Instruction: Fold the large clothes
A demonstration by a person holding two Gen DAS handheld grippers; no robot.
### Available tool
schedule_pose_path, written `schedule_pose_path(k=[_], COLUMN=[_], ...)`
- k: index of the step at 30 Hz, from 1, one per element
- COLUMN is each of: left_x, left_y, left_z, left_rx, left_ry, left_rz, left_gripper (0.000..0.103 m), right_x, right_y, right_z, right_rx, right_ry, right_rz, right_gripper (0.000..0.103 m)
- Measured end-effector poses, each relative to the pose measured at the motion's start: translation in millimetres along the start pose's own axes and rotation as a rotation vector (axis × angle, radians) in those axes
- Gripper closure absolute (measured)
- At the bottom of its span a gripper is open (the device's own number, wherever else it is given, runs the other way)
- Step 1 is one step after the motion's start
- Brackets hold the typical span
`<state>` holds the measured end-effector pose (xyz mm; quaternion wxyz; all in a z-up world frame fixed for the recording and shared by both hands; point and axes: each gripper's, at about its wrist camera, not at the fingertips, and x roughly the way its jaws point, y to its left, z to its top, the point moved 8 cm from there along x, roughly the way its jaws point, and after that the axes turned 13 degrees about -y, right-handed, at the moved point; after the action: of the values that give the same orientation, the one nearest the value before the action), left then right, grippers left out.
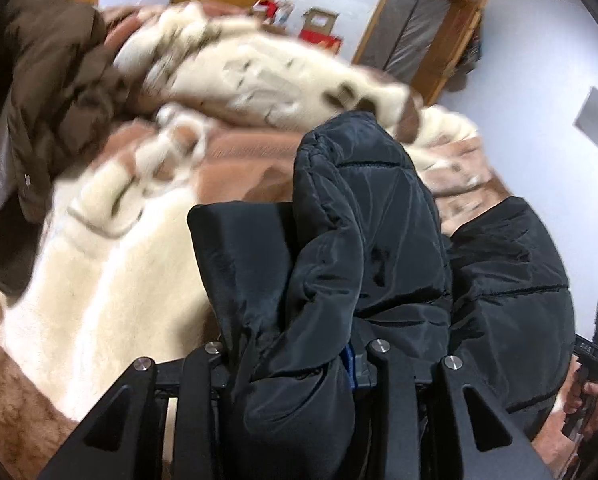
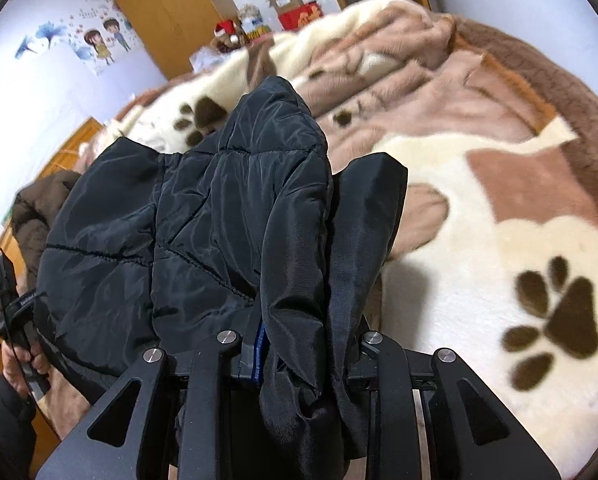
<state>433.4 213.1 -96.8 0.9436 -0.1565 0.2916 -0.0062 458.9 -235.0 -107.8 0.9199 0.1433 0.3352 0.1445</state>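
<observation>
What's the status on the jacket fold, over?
Left gripper and right gripper: jaws shut on black jacket, lifted over blanket. Brown coat heaped at left, apart. Nothing blocking.

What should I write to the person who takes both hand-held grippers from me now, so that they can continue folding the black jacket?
Left hand-held gripper: shut on the black puffer jacket, with fabric bunched between its fingers.
Right hand-held gripper: also shut on the same jacket, gripping another part of it.
The jacket is lifted and hangs between the two grippers above the paw-print blanket on the bed.
A brown jacket lies crumpled at the far left of the bed, and it is not folded.
Done: the black jacket is picked up. No finished fold is visible.
Left: lay it flat, fold it, then probably fold the brown one.
</observation>
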Motion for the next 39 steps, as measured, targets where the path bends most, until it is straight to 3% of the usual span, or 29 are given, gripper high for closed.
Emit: schedule_pose_path(k=[2,3,4,7,12,16,18,21,23,26,29,33,36,39], left_x=[20,27,29,21,-12,-50,-55,-42,-23,13,21,21,-1,-33], left_y=[17,24,29,34,48,56,43,1,-13,-16,-17,-16,-21,-31], left_z=[-21,-31,-37,-39,-29,-2,6,5,-3,-24,-26,-23,-23,-28], left_rx=[-0.026,-0.042,-0.052,-0.088,-0.134,-0.135,-0.130,0.012,0.042,0.100,0.110,0.114,0.118,0.108], left_ry=[0.045,0.061,0.060,0.045,0.032,-0.094,-0.119,-0.110,-0.072,-0.015,-0.044,-0.033,-0.044,-0.076], left_rz=[0.045,0.055,0.056,0.046,0.070,0.134,0.109,0.071,0.057,0.124,0.141,0.135,0.143,0.119], left_gripper=[0.060,0.057,0.053,0.046,0.044,0.044,0.044,0.044,0.044,0.043,0.041,0.040,0.040,0.040], right_x=[16,20,22,11,-31,-64,-69,-50,-25,10,20,14,-9,-39], right_y=[-14,-19,-25,-29,-28,-26,-16,6,12,3,0,-3,-4,-1], right_z=[-16,-21,-26,-27,-13,9,14,13,7,-6,-8,-8,-5,-9], right_rx=[0.029,0.047,0.068,0.059,0.021,-0.077,-0.075,-0.144,-0.157,-0.163,-0.207,-0.210,-0.207,-0.168], right_ry=[0.035,0.045,0.054,0.055,0.011,-0.106,-0.132,-0.104,-0.063,0.003,-0.005,-0.001,-0.026,-0.062], right_rz=[-0.027,-0.030,-0.032,-0.033,-0.053,-0.151,-0.128,-0.108,-0.111,-0.141,-0.147,-0.142,-0.183,-0.170], right_gripper=[0.070,0.062,0.055,0.047,0.047,0.047,0.047,0.047,0.047,0.047,0.047,0.047,0.047,0.047])
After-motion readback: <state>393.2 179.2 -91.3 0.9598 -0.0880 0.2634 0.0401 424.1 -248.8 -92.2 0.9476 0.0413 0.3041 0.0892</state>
